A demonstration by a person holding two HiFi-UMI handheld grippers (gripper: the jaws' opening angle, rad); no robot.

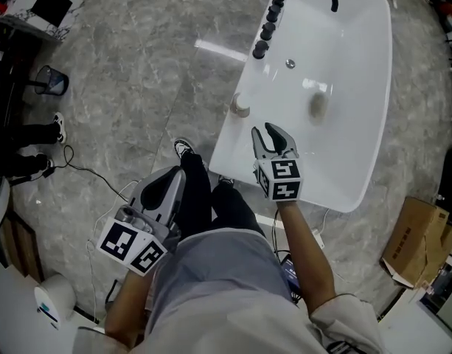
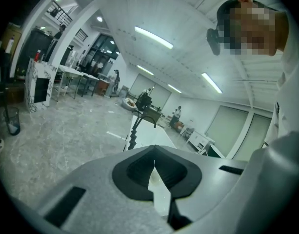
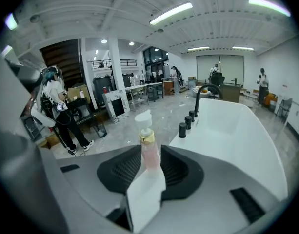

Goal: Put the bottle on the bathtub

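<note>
pump bottle (image 3: 146, 146) upright on bathtub rim (image 1: 226, 144), just ahead of my right claw (image 1: 264, 135), not touching. jaws half apart, empty; placing looks done. left claw (image 2: 154, 161) together, idle, well behind.

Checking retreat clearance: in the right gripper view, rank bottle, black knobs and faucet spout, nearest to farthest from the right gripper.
1. Bottle: dead ahead, on the bathtub rim.
2. Black knobs: right of it, along the rim.
3. Faucet spout: beyond the knobs, farther back.
</note>
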